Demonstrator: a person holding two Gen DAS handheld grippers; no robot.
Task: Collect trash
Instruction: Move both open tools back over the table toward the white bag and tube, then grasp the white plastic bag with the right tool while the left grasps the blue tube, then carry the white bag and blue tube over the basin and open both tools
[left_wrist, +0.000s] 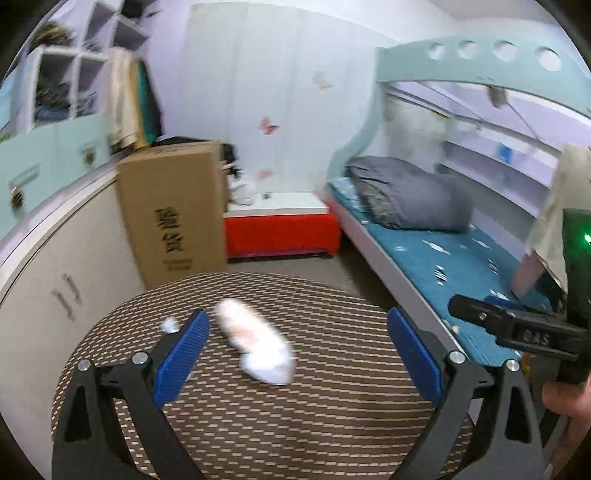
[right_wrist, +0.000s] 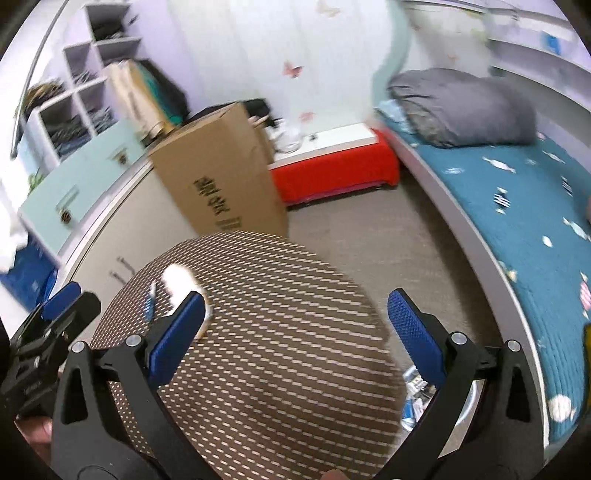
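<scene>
Left hand-held gripper (left_wrist: 295, 354) hangs over the round desk (left_wrist: 332, 424) with its jaws spread wide and nothing between them; the right hand-held gripper (right_wrist: 295, 339) is just as wide and just as empty. I see the main trash — a crumpled white wad (left_wrist: 255, 339) with a pinkish patch — lying on the woven top nearer my left finger (left_wrist: 181, 354) than the right one, apart from both. A smaller white scrap (left_wrist: 169, 325) sits just outside that left finger. From the right wrist view the wad (right_wrist: 181, 282) is partly hidden behind the left finger there.

What worries me:

- Both views are smeared, so I judge the rig is moving fast. Closing now could clip only the wad's edge, and light paper would slip out or skid across the top.
- The wad lies off centre in the left jaws. If I close without shifting over, the near finger may shove it sideways toward the desk's edge and onto the floor (right_wrist: 369, 236).
- The scrap is outside the jaws, small and blurred — easy to miss, or to brush off the desk during the grab for the wad.
- The right hand-held gripper shows close at the left view's right side (left_wrist: 509, 325); if both go for the same piece, they could knock together.
- A metal bin (right_wrist: 417, 391) seems to stand beside the desk, mostly hidden, so a blind drop could miss it.
</scene>
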